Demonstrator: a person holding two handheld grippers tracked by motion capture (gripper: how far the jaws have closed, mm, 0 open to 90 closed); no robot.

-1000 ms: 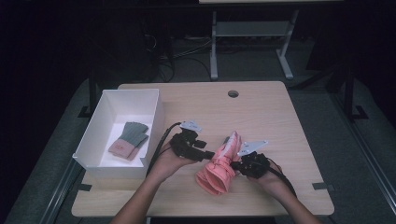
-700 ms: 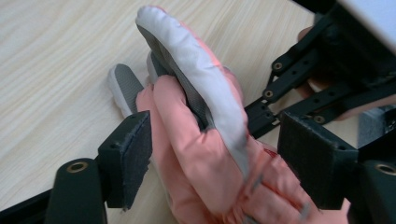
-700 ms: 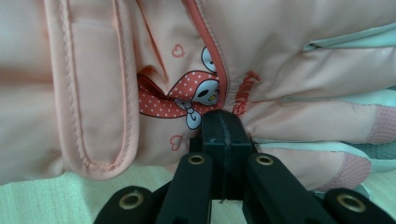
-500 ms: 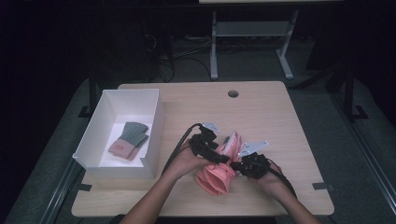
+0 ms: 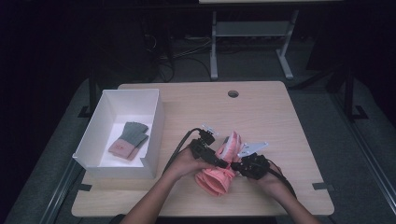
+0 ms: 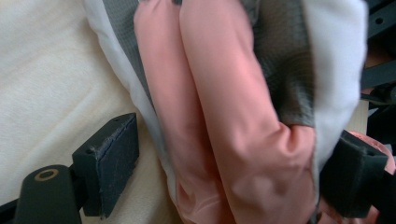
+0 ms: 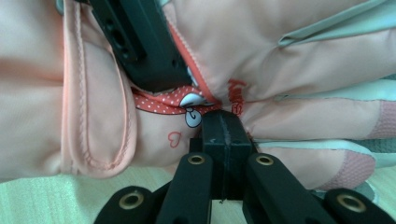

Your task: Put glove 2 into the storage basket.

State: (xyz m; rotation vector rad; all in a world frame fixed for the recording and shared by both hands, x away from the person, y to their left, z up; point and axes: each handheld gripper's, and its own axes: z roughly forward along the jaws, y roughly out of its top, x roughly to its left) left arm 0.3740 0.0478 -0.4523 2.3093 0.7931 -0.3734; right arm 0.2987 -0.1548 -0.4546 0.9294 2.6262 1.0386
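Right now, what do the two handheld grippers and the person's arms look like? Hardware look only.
Both are black. The left gripper has blocky, matte rectangular pads and a black cable looping back along the table. The right gripper carries a grey three-cornered plate on top; its black linkage arms show brass-coloured rivets, with a cable trailing toward the wrist. The forearms are bare, with no sleeves visible.

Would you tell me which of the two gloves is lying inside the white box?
The grey-fingered glove lies in the white box; the pink glove is on the table.
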